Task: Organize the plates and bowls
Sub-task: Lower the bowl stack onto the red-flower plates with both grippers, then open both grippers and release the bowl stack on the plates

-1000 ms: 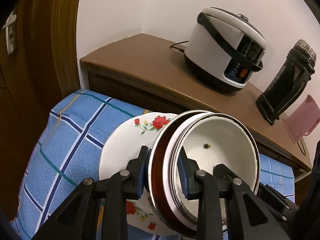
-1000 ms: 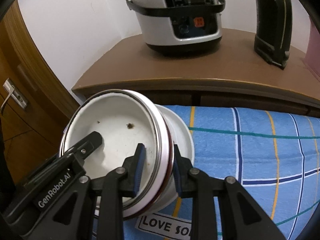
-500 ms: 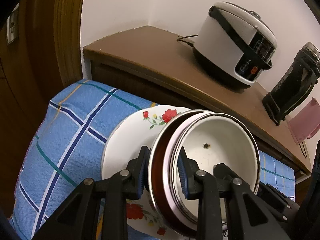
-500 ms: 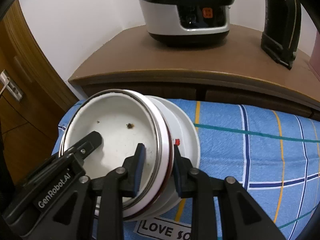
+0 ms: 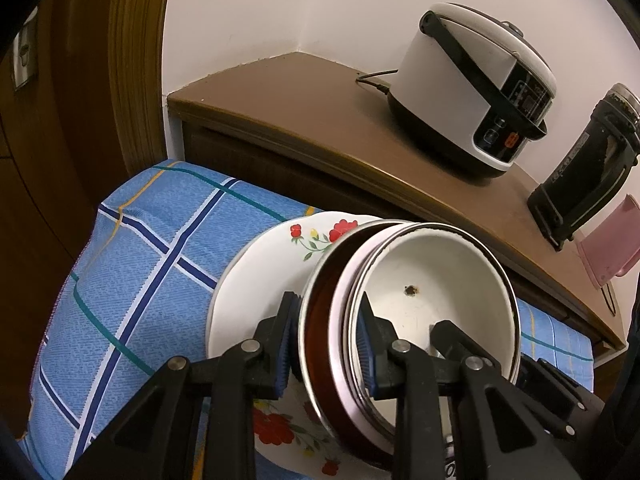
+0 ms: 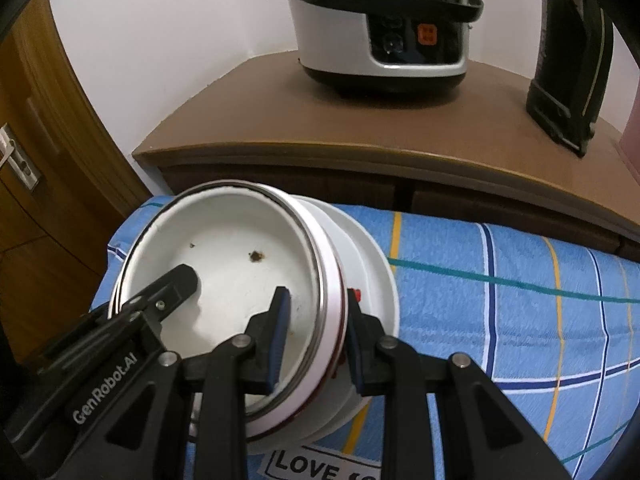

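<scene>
A stack of nested white bowls [image 5: 440, 280] with metal rims, the outermost one dark red, hangs over a white plate with red flowers [image 5: 256, 292] on a blue checked cloth [image 5: 152, 264]. My left gripper [image 5: 326, 348] is shut on the stack's left rim, one pad inside and one outside. My right gripper [image 6: 316, 338] is shut on the opposite rim of the bowl stack [image 6: 232, 264], with the plate [image 6: 374, 276] showing behind it. I cannot tell whether the stack touches the plate. Small dark specks lie inside the top bowl.
Behind the cloth stands a brown wooden cabinet [image 5: 320, 128] with a rice cooker [image 5: 480, 92], a black flask [image 5: 580, 168] and a pink object [image 5: 608, 248] on top. A wooden door [image 6: 36, 184] is at the left. A printed label [image 6: 320, 466] lies on the cloth.
Both grippers keep the same hold on the bowl stack. The cabinet and cooker have slid up and to the right in both views, and more of the plate and cloth shows.
</scene>
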Action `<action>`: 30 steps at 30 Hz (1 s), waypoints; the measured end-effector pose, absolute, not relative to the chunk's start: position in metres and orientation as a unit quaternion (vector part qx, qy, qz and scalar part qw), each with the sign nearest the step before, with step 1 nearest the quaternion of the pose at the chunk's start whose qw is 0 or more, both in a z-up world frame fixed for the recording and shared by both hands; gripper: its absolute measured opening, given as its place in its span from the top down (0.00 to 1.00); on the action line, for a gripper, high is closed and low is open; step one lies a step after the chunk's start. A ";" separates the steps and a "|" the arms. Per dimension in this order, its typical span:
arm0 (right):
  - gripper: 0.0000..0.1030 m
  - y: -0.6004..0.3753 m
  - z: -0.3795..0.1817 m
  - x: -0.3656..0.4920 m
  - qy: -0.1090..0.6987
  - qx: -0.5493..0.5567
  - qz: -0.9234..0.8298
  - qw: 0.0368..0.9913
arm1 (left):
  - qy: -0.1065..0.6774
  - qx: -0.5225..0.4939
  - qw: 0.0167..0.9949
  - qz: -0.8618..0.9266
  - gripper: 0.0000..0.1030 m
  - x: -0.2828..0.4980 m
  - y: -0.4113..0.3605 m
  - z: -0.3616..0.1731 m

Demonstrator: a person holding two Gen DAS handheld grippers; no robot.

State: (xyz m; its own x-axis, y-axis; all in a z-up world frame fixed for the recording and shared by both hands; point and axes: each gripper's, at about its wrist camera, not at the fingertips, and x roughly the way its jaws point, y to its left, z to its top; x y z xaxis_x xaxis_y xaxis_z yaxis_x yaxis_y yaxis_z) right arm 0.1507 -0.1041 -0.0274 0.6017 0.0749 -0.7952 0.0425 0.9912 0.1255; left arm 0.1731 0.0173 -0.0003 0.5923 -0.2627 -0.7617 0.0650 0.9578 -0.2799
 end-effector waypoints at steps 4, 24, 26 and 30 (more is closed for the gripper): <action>0.75 -0.103 -0.028 0.150 0.445 0.065 0.009 0.893 | 0.443 -0.114 0.885 -0.092 0.71 0.173 0.018 -0.001; 0.75 -0.104 -0.029 0.150 0.443 0.066 0.010 0.894 | 0.442 -0.115 0.885 -0.091 0.71 0.173 0.019 -0.001; 0.75 -0.104 -0.029 0.150 0.443 0.066 0.010 0.894 | 0.441 -0.115 0.885 -0.091 0.71 0.173 0.020 -0.002; 0.75 -0.105 -0.029 0.150 0.443 0.067 0.011 0.894 | 0.441 -0.112 0.886 -0.091 0.71 0.173 0.018 -0.001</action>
